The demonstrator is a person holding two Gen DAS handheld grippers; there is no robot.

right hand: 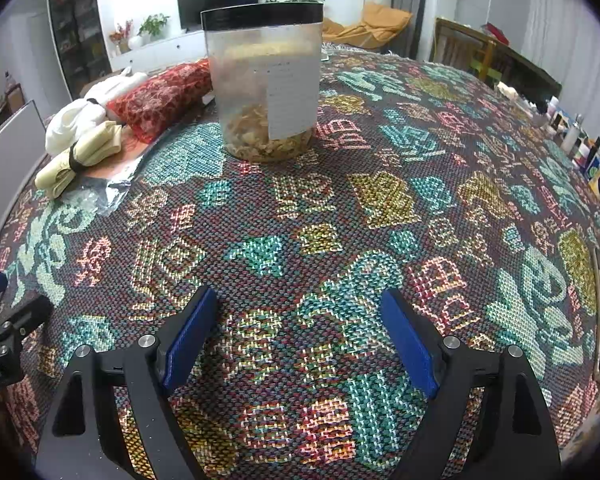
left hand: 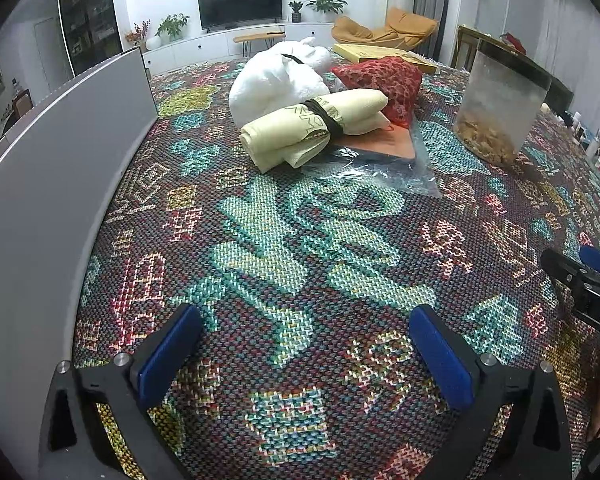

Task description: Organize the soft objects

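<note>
Both my left gripper (left hand: 304,344) and right gripper (right hand: 296,336) gape wide and empty over the woven patterned tablecloth (left hand: 300,248), nothing sorted yet: the banded cream cloth roll (left hand: 312,128), white plush bundle (left hand: 276,76) and red lace pouch (left hand: 384,80) lie heaped far left.

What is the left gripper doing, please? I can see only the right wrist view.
Observer: The left gripper is open above the woven cloth, with nothing between its pads.
Operator: Thank you. What lies behind the red cushion?
Observer: A flat yellow box lies just beyond the red cushion.
</note>
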